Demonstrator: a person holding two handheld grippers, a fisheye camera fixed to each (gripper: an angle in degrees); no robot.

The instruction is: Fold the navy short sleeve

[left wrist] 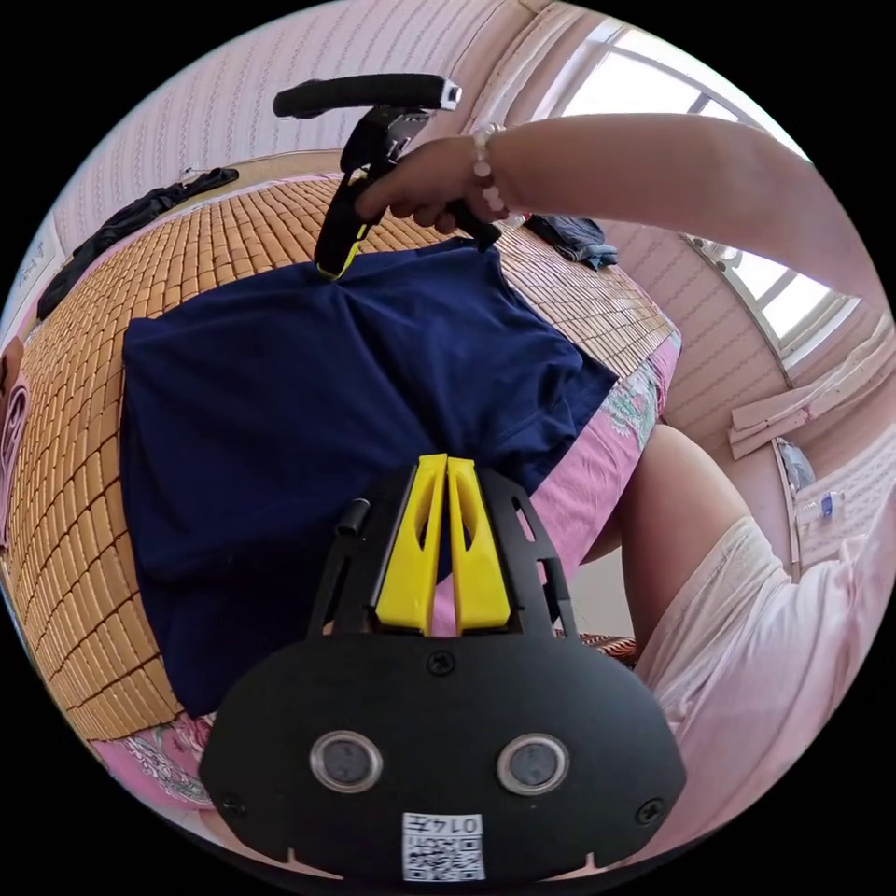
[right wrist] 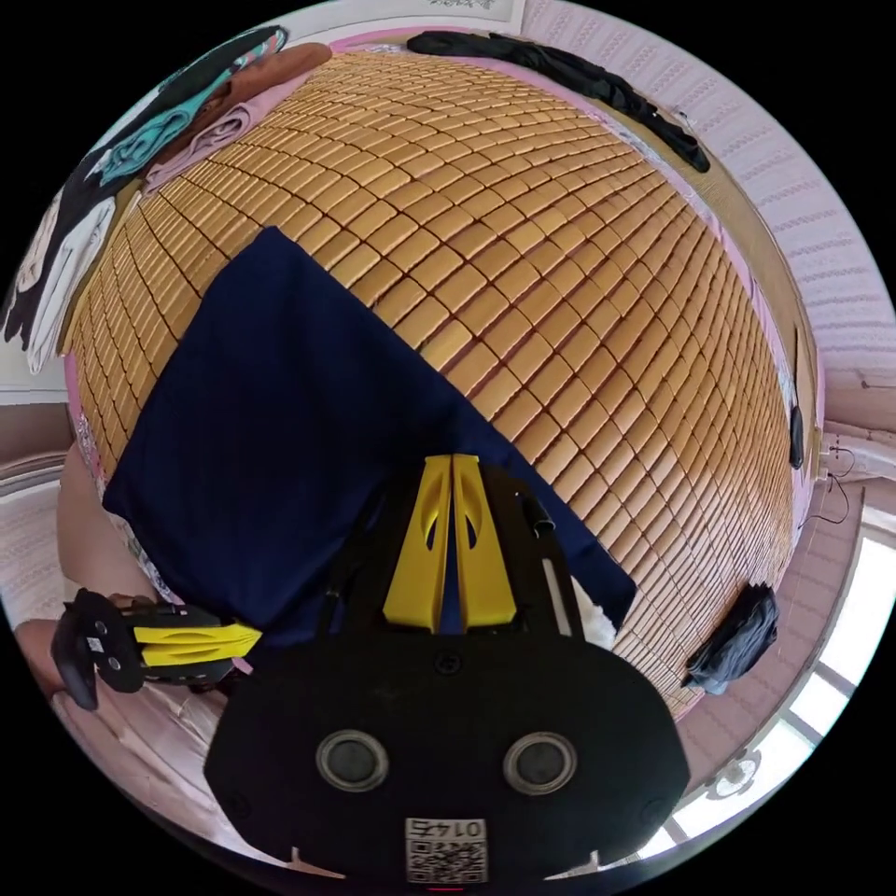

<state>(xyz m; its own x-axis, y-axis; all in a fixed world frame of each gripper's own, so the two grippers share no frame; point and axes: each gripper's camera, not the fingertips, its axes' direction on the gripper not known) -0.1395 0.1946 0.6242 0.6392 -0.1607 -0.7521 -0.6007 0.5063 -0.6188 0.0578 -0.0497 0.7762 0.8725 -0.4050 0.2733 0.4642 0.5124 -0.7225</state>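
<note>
Shirt: the navy shirt (left wrist: 308,411) lies spread on the bamboo mat (right wrist: 579,280) covering the bed, its near edge hanging over the pink sheet (left wrist: 579,485).
Left claw: the left claw (left wrist: 448,467) has its yellow jaws closed together at the shirt's near edge; navy cloth shows between them, so it seems pinched.
Right claw: the right claw (right wrist: 453,464), held by a hand (left wrist: 420,182), is closed down on the shirt's far edge, cloth apparently caught.
Risk: in my judgement, a thin pinch could slip as the cloth lifts, or uneven pulling could skew the fold.
Around: dark clothes (right wrist: 579,70) lie along the far mat edge.
</note>
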